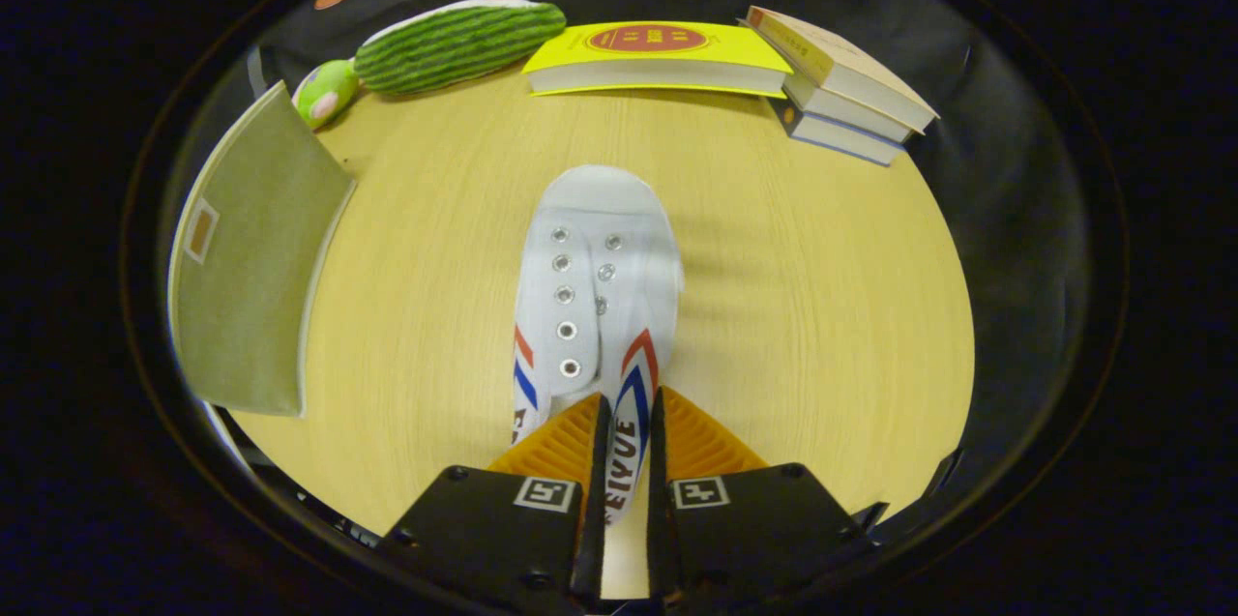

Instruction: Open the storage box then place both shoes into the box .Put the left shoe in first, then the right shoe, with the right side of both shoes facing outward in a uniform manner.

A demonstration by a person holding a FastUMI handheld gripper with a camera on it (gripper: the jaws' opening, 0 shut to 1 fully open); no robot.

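1. The jaws of the gripper (628, 423) are clenched on the side wall of a white canvas shoe (595, 297); the two orange ribbed fingers (556, 447) press on that wall from either side, the printed side panel pinched between them.
2. The shoe runs from between the fingers toward 12 o'clock, toe pointing away, with its metal eyelets and its red and blue stripes on show. Whether its sole rests on the desk (803, 307) or hangs just above it, I cannot tell.
3. The desk is pale wood with a light grain.
4. At about 9 o'clock from the shoe, well apart from it, is a flat olive-green panel with a pale edge and a small label, which looks like the storage box lid (253, 278); I cannot tell what lies behind it.
5. Beyond the shoe, at 12 o'clock at the far edge of the desk, lies a yellow book (658, 60) flat on its cover.
6. At about 11 o'clock a green striped plush toy (455, 44) lies on its side, with a small light-green and pink plush piece (324, 92) at its near end.
7. At about 1 o'clock, just beside the yellow book, is a stack of books (841, 84), three high, the top one tilted.
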